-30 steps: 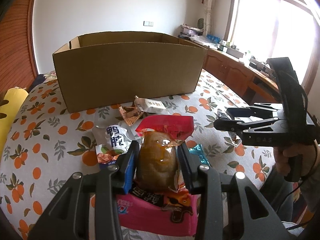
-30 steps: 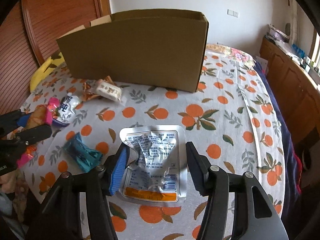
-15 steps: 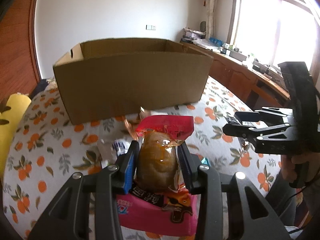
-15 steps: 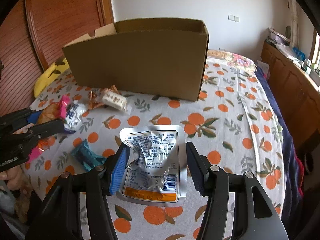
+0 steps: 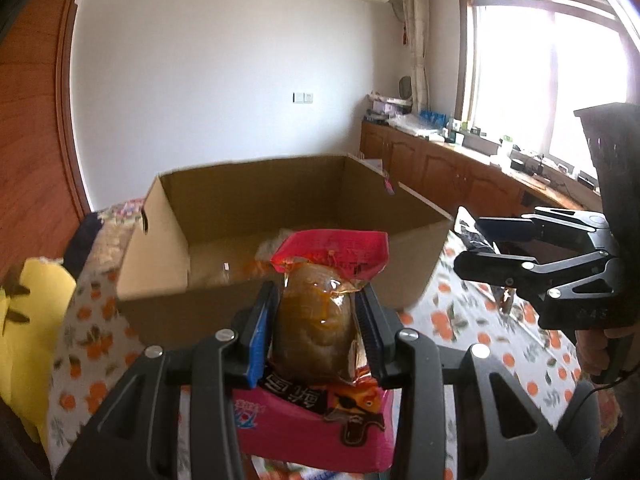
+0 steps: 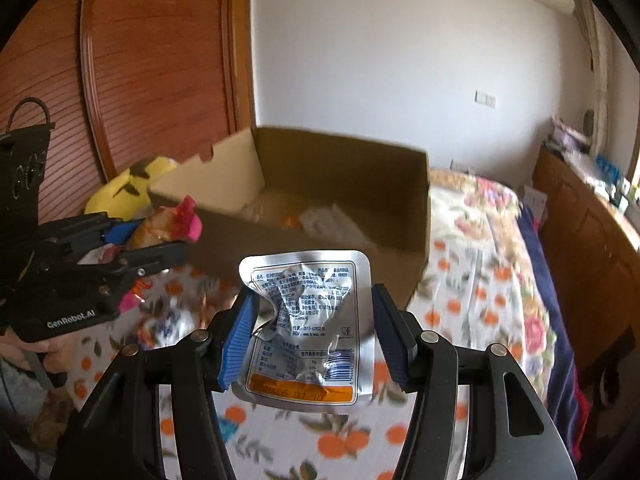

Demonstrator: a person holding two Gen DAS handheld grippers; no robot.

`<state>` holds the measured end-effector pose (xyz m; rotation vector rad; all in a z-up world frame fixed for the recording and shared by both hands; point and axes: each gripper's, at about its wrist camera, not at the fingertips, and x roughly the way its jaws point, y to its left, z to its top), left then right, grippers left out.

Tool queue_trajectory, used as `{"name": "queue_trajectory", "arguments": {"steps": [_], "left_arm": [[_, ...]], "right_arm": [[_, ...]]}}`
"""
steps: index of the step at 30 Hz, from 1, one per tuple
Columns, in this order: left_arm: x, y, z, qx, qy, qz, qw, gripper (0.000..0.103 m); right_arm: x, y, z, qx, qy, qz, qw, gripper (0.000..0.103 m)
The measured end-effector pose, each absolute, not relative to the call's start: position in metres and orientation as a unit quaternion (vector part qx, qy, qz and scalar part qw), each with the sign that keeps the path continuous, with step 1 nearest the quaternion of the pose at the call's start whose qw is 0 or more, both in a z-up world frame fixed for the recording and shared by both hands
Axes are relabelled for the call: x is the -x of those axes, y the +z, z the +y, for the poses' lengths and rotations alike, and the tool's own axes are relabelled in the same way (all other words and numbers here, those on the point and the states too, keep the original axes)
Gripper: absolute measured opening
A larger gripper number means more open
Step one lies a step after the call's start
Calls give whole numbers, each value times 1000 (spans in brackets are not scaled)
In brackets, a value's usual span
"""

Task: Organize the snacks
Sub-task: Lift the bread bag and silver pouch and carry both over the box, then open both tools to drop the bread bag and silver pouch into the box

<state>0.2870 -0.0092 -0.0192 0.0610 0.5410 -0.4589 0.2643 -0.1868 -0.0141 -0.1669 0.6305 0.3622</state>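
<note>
**Two snacks held up in front of the open box**

Two grippers each carry one packet. Nearest in the left wrist view, the left gripper [image 5: 316, 328] is clenched on a pink-topped pouch [image 5: 316, 316] with a brown, glossy filling, its pads pressing both sides. A bright pink packet [image 5: 308, 420] with printed characters lies under the fingers; whether it is held too cannot be told. In the right wrist view the right gripper [image 6: 312, 336] grasps a crumpled silver foil packet [image 6: 308, 320] with an orange band at its lower edge, upright between the blue pads.

Beyond both packets the bed cover [image 6: 472, 280] with its orange-fruit print runs on, blurred; a few loose wrappers show as smears near its left part, under the left gripper. A yellow plush toy [image 5: 36, 320] sits at the bed's left edge, beside the box.

Compared with a second ago, both cameras look from higher: the cardboard box [image 5: 280, 248] then showed only its outer wall, and its inside is now in sight. The loose snacks that lay plainly on the cover below the grippers have dropped mostly out of frame. Both grips are unchanged.

The box stands open-topped in the middle of the bed. On its floor lie some pale and orange packets, too blurred to name. Wooden cabinets [image 5: 460, 176] line the far wall under the window.
</note>
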Motion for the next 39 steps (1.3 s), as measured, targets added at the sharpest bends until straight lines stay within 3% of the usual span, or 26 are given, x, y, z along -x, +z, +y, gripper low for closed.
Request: {"name": "queue_trajectory", "arguments": {"steps": [22, 39], "left_arm": [[-357, 18, -4, -33, -199, 212, 956, 37], [-400, -23, -7, -14, -172, 278, 945, 41]], "right_arm": [[-354, 4, -172, 55, 213, 247, 944, 58], [-378, -47, -176, 58, 188, 303, 932, 58]]}}
